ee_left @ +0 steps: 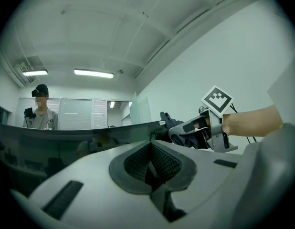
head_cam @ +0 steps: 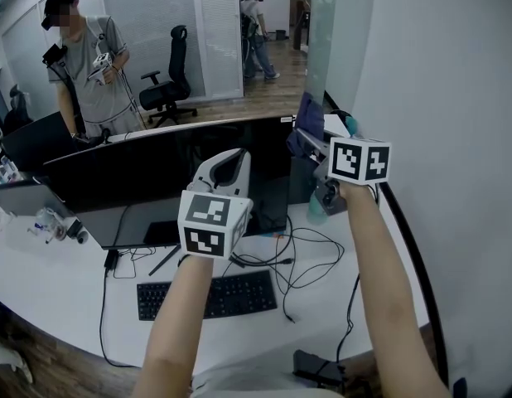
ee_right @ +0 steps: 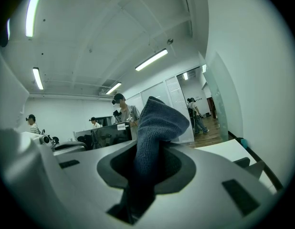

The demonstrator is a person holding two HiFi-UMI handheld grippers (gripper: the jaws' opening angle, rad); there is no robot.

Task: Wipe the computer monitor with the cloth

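wide curved monitor (head_cam: 148,177) stands on a white desk (head_cam: 61,293), its dark glossy screen off. a black keyboard (head_cam: 208,295) lies in front of it, with a tangle of black cables (head_cam: 310,255) on the right. part of the lower screen is covered by the left gripper's marker cube.

left gripper (head_cam: 229,167) is held before the middle of the screen. its ribbed dark pads are seen pressed together in the left gripper view, with nothing between them.

right gripper (head_cam: 312,149) is raised at the monitor's upper right corner. its jaws are clamped on the cloth (ee_right: 154,125), a dark blue, soft, knit-textured piece folded into a blunt peak above the pads. in the head view the cloth (head_cam: 303,131) is bunched at that corner; contact with the screen cannot be made out.

beyond the desk a person (head_cam: 86,65) stands holding another marker-cube device. a black office chair (head_cam: 166,81) sits on the wood floor, and a second person (head_cam: 254,27) is seen farther back, small. a plain white wall (head_cam: 455,98) closes the right side. small items at the desk's left end are blurred and not identified.
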